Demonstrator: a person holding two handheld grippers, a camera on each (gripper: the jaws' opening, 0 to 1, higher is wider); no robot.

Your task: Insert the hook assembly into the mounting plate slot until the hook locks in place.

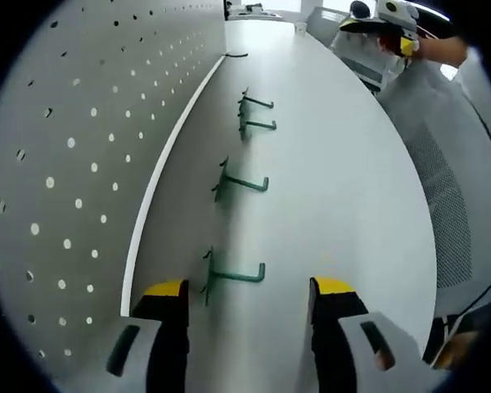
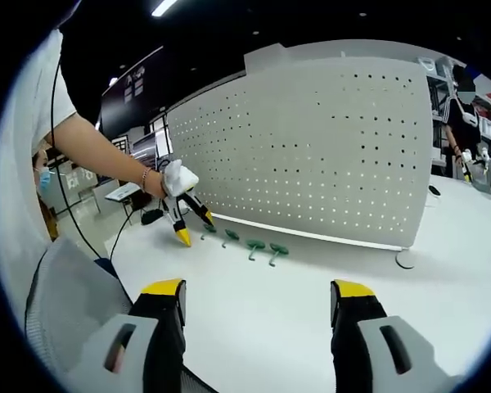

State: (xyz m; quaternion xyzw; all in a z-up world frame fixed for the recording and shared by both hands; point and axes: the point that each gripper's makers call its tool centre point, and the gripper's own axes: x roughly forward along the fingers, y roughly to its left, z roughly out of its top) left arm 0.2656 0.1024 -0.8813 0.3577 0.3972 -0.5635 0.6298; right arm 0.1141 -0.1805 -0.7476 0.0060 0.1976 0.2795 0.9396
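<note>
Four green hooks lie in a row on the white table, just beside the foot of the pegboard; the nearest hook lies between the left gripper jaws, which stand open, untouched; the right gripper hangs open over bare table, well apart; no writing is legible.

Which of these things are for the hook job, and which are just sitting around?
For the job:
- green hooks lying in a row on the table
- white pegboard panel with the holes
- left gripper, jaws open around the nearest hook
- right gripper, open, held back

Just lying about:
- white table
- grey mesh chair
- small round white disc
</note>
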